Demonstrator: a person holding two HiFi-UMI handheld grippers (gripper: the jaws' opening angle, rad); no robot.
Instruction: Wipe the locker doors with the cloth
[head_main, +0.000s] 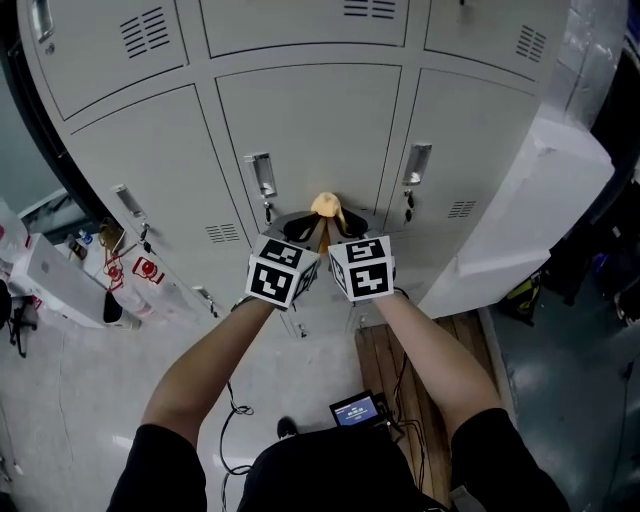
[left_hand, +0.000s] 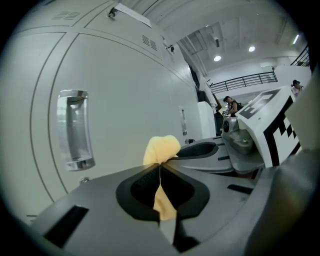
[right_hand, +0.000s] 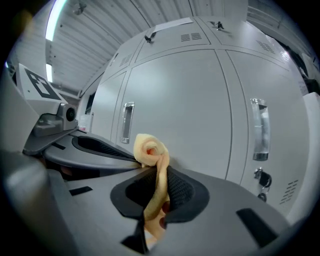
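Cloth (head_main: 327, 206) was pinched from both sides: your left gripper (left_hand: 160, 166) had its jaws clamped on one fold and your right gripper (right_hand: 159, 175) was clamped on another, tips side by side. The yellow bunch poked out just ahead of them, near the middle locker door (head_main: 310, 130), right of its handle (head_main: 262, 175).

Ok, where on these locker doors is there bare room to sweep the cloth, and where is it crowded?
Widest bare patch: the middle door panel, between its handle and the right door's handle, above the cloth. Crowded: around both handles, by the left door's vent slots, and where the left gripper and right gripper pinch the cloth together.
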